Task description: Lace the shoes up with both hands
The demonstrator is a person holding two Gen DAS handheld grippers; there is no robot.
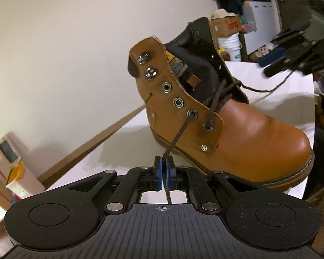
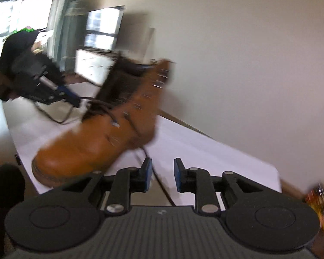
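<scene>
Your left hand-held gripper (image 1: 163,168) clamps the dark brown braided lace (image 1: 179,132) taut from the tan leather boot (image 1: 248,133); your right hand-held gripper (image 2: 162,172) gapes, ready to regrasp.

glossy tan leather boot (image 1: 248,133) with shiny metal eyelets (image 1: 178,102), a braided dark cloth lace (image 1: 181,129), on a matt white table (image 1: 123,149).

- The left gripper (image 1: 163,173) has its blue pads (image 1: 160,172) pinched together on a dark brown lace (image 1: 179,132).
- From the pads the lace runs up and ahead to the lowest eyelet (image 1: 207,126) of a tan boot (image 1: 244,129).
- The boot stands on a white table (image 1: 110,151) just ahead, toe to the right.
- Far right and ahead, another gripper (image 1: 276,64) appears, blurred, with the lace's other end (image 1: 267,88) trailing toward it.
</scene>
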